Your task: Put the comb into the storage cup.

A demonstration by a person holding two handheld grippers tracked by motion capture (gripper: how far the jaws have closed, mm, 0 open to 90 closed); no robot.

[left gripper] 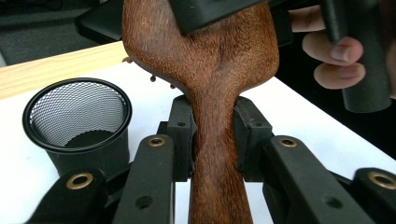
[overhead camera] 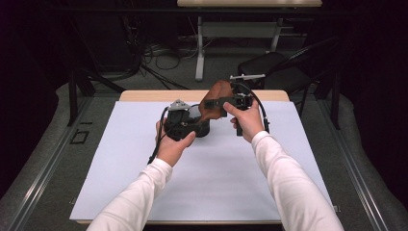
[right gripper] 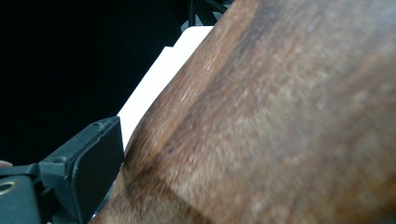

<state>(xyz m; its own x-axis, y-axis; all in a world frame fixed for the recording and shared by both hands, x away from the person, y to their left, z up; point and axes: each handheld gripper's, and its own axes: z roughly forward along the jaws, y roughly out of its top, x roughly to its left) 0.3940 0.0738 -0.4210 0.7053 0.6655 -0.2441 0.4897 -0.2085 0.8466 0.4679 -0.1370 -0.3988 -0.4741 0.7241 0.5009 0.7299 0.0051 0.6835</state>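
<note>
- Holding a gripper in each hand, we reach in with both white-sleeved forearms over the white sheet that covers the table.
- Nearest us in the high view, our left hand grips the left gripper, which carries a grey three-cornered plate on top and trails a black cable down toward our wrist.
- Through the left gripper view, that gripper's pads press both sides of the narrow neck of a brown wooden piece; the jaws are clamped on it, and the wood widens into a rounded paddle shape above them.
- Just beside the left gripper, a black mesh cup stands upright on the sheet with its mouth open toward the camera.
- A little farther out, our right hand holds the right gripper up against the wide end of the wooden piece, which sits lifted off the sheet between the two grippers.
- Looking along the right gripper view, one black pad lies against the edge of the wood; its other jaw is hidden, yet the left gripper view shows a black jaw laid across the top of the wood, so we read this gripper as clamped on it too.
- Beyond the table's far wooden edge lie a dark floor with cables, a table leg and a black chair.
</note>
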